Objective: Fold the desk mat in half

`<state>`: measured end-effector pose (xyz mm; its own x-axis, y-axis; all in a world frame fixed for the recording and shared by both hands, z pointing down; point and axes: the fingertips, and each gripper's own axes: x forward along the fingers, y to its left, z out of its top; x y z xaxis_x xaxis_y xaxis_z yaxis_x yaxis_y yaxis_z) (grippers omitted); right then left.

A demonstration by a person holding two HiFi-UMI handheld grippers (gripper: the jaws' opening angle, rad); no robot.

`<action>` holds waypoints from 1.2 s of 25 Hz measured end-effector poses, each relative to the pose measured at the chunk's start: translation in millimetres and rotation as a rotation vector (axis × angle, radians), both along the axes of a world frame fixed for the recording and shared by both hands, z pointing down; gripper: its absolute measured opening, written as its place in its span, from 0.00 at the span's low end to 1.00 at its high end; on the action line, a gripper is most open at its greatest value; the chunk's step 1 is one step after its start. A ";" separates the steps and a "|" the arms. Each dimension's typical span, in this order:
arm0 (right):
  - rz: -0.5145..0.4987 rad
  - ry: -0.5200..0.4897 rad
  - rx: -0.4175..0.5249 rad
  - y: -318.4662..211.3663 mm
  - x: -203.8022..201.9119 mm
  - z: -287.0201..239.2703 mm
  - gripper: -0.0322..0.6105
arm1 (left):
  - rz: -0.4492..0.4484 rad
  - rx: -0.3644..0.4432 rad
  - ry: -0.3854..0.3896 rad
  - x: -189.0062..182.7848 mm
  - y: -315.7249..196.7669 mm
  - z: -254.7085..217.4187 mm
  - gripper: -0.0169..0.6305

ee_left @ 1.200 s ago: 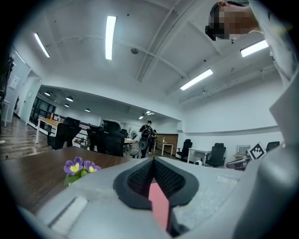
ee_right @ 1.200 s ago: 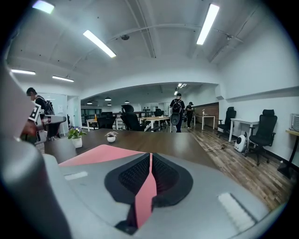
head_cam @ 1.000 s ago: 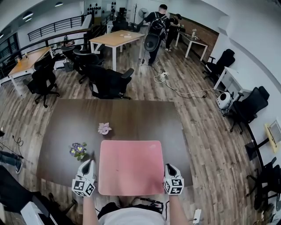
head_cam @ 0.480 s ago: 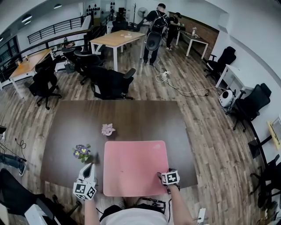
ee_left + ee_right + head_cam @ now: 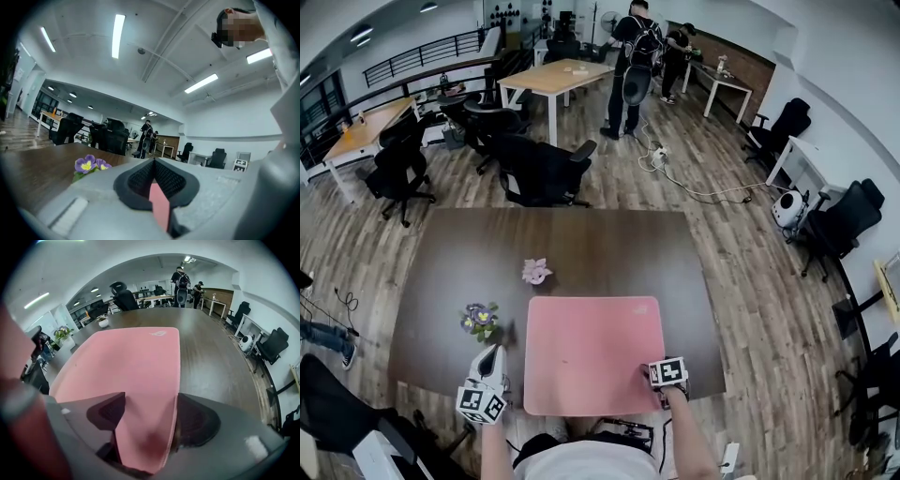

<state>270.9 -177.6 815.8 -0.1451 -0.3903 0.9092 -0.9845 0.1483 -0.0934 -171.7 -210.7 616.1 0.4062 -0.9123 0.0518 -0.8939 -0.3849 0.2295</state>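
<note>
The pink desk mat [image 5: 592, 352] lies flat at the near edge of the table [image 5: 581, 234]. The right gripper [image 5: 149, 420] has just been opening its jaws, and they now stand released astride the mat's near right edge. The left gripper [image 5: 153, 161] is clenched shut beside the near left corner. If only the right side lifts, I reckon the mat will skew towards the potted pansy [image 5: 478, 321].

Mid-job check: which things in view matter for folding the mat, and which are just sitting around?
Job: desk mat; right gripper, jaws just been opening, mat's near corner between them; left gripper, beside the mat; table underneath.
Lying about: purple flowers; pink flower; office chairs.
</note>
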 end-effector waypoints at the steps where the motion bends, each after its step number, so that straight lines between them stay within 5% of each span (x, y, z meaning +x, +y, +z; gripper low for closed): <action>1: 0.002 -0.003 0.001 0.0 -1.8 -0.2 0.59 | -0.004 0.001 0.016 -1.1 -0.4 -0.5 0.03; 10: -0.041 -0.127 -0.026 2.5 -20.3 -4.5 0.25 | 0.006 0.008 0.030 -2.5 1.9 -5.0 0.03; 12: -0.081 -0.183 -0.034 3.5 -28.6 -4.6 0.11 | 0.007 0.006 0.032 -4.4 3.5 -3.7 0.03; 20: -0.107 -0.422 -0.016 4.0 -48.7 -49.8 0.10 | 0.003 -0.001 0.027 -11.6 5.7 -3.8 0.03; 27: -0.176 -0.791 0.061 3.3 -121.0 -134.5 0.11 | 0.003 -0.004 0.024 -15.3 8.9 -4.1 0.03; 30: -0.216 -0.849 0.095 -4.5 -155.3 -156.7 0.11 | 0.004 -0.007 0.014 -18.2 10.3 -2.8 0.03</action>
